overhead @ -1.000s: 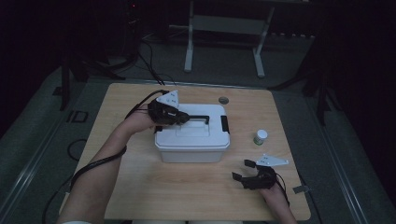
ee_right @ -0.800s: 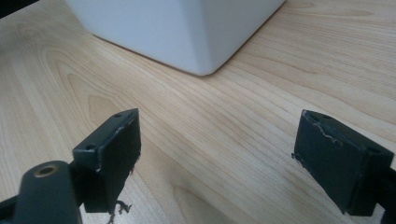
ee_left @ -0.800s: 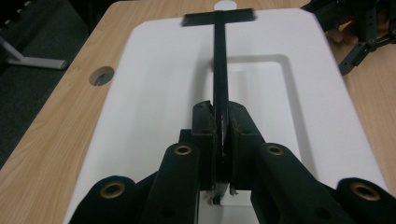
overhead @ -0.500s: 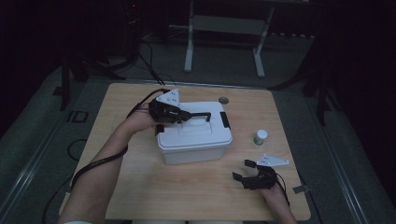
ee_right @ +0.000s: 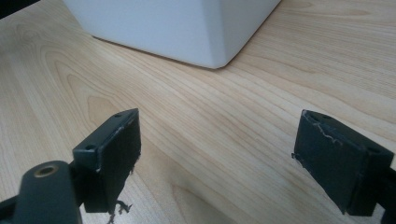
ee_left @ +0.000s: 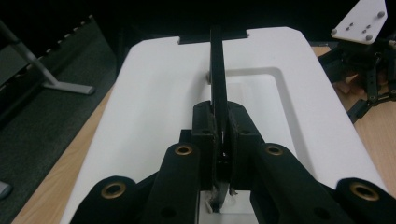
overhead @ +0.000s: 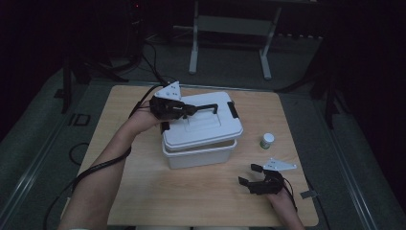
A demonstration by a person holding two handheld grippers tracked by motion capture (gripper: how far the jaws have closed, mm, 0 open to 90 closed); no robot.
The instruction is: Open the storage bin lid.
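Note:
A white plastic box (overhead: 198,155) stands in the middle of the wooden table (overhead: 143,191). Its white lid (overhead: 203,124) hangs just above the box, tilted and slightly off to the side. My left gripper (overhead: 191,110) is shut on the lid's thin black handle (overhead: 206,106). In the left gripper view the pads (ee_left: 205,123) clamp the handle bar (ee_left: 217,65) over the lid (ee_left: 154,93). My right gripper (overhead: 250,175) rests open near the front right of the table. Its jaws (ee_right: 233,135) stand wide apart over bare wood, pointing at a corner of the box (ee_right: 177,23).
A small white-capped bottle (overhead: 267,140) stands on the table to the right of the box. Black latches sit on the lid's ends (overhead: 233,109). A metal stand's legs (overhead: 230,43) rise on the floor beyond the far edge. Cables trail off the left side.
The left gripper has risen with the handle, and the lid has come up off the box and tilted. The right gripper has stayed where it was.

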